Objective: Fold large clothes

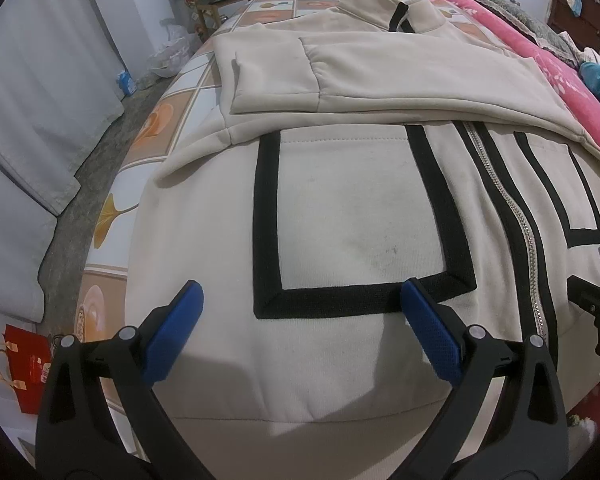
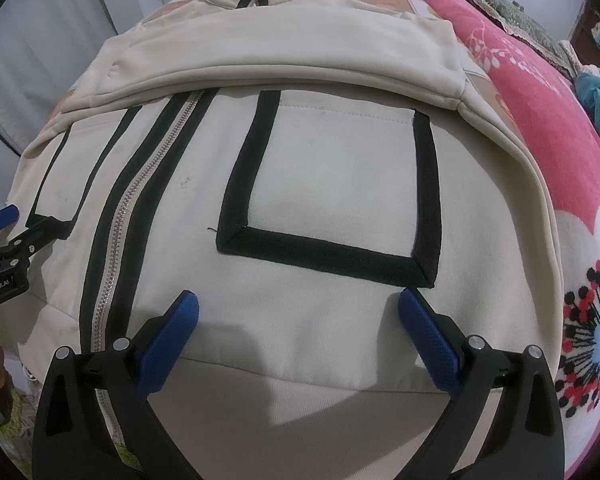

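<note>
Blue-padded fingers of the left gripper (image 1: 300,292) fill the bottom of the left wrist view, spread wide with nothing between them, poised over the lower front of a cream jacket (image 1: 340,208). The tip of its right-hand pad overlaps the black-trimmed pocket (image 1: 360,216) in the picture; whether it touches the cloth cannot be told. The right gripper (image 2: 298,304) is likewise wide open and holds nothing, sitting above the hem band on the other side of the zipper (image 2: 140,200), just short of the other black-bordered pocket (image 2: 332,184).

The jacket lies front up on a bed covered with a tile-patterned sheet (image 1: 180,92), collar (image 1: 396,8) at the far end. Both sleeves are folded across the chest, one cuff (image 1: 276,80) lying flat near the left edge. The sleeves hide the upper stretch of the zipper and the pocket tops. The hem's near edge is masked by the gripper bodies, and the fisheye rim cuts off the lower corners.

A pink floral blanket (image 2: 540,100) lies along the jacket's right side, with a heap of clothes beyond it too blurred to identify. A red paper bag (image 1: 28,360) stands on the floor at left, partly hidden behind the gripper body.
</note>
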A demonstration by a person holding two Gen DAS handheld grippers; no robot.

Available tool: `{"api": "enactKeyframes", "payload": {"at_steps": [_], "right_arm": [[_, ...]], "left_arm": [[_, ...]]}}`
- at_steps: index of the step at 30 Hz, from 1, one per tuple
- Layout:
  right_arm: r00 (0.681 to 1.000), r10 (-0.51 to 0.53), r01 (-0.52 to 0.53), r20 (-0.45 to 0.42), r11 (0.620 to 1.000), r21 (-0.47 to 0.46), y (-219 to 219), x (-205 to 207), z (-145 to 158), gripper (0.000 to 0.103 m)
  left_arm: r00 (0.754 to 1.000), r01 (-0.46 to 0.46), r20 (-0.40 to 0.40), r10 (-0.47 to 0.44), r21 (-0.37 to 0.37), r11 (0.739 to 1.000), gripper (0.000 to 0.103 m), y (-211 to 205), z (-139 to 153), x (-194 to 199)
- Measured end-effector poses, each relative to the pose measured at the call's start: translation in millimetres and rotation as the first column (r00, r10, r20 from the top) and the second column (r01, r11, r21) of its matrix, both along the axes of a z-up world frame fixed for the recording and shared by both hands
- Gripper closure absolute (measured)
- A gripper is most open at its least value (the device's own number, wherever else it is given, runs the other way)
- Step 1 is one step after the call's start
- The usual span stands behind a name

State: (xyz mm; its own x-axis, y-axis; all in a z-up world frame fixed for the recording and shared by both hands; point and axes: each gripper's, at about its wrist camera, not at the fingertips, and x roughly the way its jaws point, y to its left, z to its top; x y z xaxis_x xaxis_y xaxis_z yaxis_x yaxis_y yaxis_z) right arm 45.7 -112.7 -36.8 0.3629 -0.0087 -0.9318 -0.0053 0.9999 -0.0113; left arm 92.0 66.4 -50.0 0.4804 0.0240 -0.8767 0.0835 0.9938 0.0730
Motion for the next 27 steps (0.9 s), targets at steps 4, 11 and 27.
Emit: {"api": "enactKeyframes", "payload": {"at_steps": [4, 11, 27], "right_arm": [[1.000, -0.001, 0.001, -0.002, 1.000, -0.001, 0.4, -0.6, -0.5, 0.006], [1.000, -0.008, 0.008, -0.011, 1.000, -0.002, -0.5, 0.1, -0.4, 0.006], [1.000, -0.008, 0.008, -0.027, 1.000, 0.000, -3.1, 4.4, 0.2, 0.006]], "left_arm": [[1.000, 0.007, 0.009, -0.007, 0.006, 1.000, 0.007, -0.2, 0.4, -0.5], [0.999, 0.034, 0.024, -0.035, 0.017, 0.999, 0.007, -1.7, 0.4, -2.7], [0.999, 0.030, 0.016, -0.030, -0.012, 0.999, 0.007, -0.6, -1.2, 0.0]]}}
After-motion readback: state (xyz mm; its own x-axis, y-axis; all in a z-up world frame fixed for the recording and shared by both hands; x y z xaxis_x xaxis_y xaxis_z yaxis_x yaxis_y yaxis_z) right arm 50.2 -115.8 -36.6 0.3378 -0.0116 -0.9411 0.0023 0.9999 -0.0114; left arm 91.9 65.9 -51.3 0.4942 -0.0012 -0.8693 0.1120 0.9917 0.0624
